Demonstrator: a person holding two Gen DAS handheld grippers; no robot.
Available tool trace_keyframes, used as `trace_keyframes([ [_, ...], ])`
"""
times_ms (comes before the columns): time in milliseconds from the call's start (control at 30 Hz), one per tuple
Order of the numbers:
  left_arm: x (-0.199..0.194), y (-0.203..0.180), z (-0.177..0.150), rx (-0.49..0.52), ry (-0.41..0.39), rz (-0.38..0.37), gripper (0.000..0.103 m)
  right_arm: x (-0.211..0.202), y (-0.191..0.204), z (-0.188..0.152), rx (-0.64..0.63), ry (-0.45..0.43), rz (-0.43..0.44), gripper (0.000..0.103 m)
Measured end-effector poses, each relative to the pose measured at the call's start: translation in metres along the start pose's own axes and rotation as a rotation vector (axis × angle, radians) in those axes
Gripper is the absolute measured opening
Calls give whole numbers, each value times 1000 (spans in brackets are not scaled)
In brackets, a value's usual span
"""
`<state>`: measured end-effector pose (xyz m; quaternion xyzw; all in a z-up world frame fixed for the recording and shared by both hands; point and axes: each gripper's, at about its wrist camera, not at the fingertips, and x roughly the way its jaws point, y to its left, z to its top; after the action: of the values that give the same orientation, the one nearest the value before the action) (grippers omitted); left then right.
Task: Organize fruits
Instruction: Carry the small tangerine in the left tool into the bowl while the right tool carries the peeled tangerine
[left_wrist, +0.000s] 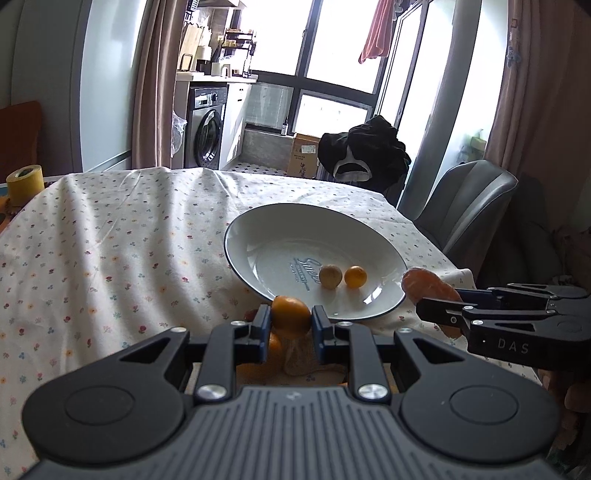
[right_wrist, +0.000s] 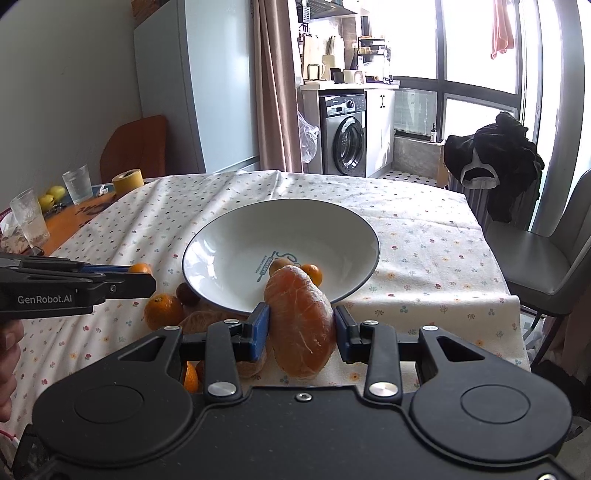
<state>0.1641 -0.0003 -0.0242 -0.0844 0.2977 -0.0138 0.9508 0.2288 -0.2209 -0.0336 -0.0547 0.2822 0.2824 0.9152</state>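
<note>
My left gripper (left_wrist: 291, 317) is shut on a small orange (left_wrist: 290, 316), held just before the near rim of a white plate (left_wrist: 280, 236). Inside the plate lie a brownish round fruit (left_wrist: 330, 276) and a small orange fruit (left_wrist: 355, 276). In the right wrist view my right gripper (right_wrist: 301, 325) is shut on a peeled orange (right_wrist: 301, 321), also at the plate's (right_wrist: 258, 236) near rim. An unpeeled orange (right_wrist: 163, 311), a dark round fruit (right_wrist: 187, 293) and a peeled piece (right_wrist: 207, 319) lie on the flowered cloth left of the plate.
A yellow tape roll (right_wrist: 128, 181), two glasses (right_wrist: 77, 184) and yellow fruits (right_wrist: 51, 195) stand at the table's far left. A grey chair (right_wrist: 546, 251) sits by the right table edge. The cloth beyond and left of the plate is bare.
</note>
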Motion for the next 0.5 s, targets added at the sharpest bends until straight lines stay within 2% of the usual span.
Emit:
trace_keyframes([
  [500, 41, -5, 33, 59, 0, 2, 22, 31, -15, 20, 19, -18, -20, 35],
])
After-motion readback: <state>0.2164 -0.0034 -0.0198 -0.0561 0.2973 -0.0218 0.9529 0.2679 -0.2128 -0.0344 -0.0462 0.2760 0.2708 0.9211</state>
